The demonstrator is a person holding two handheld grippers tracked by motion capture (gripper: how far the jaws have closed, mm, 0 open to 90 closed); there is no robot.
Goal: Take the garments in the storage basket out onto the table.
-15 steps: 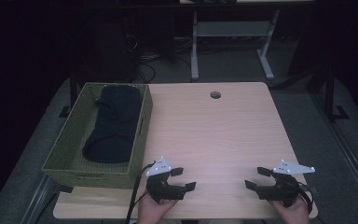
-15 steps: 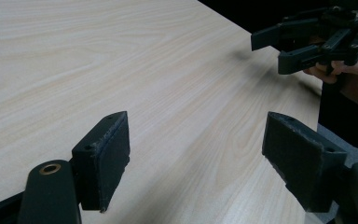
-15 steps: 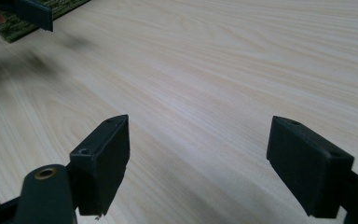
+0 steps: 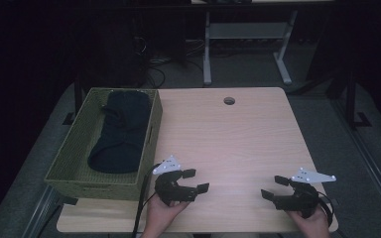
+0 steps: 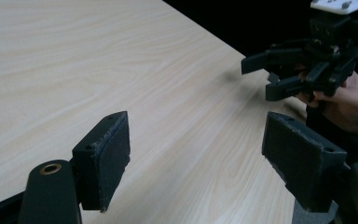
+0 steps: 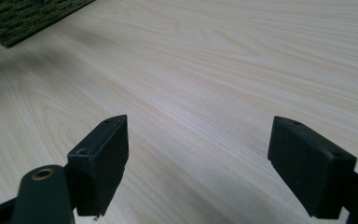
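Nothing has shifted: our left gripper (image 4: 194, 180) and right gripper (image 4: 273, 187) wait wide and empty at the near edge. Far left, the dark cloth (image 4: 120, 130) in the basket (image 4: 70, 153) looks soft, light; we'd pinch a raised fold.

Overhead plus two low table (image 4: 238, 144) close-ups

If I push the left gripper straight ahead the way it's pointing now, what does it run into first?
Probably the right gripper. The left gripper, jaws open and empty, points across the near edge of the table toward it, with bare wood between. In the left gripper view it sits a little off centre, so a near miss is possible.
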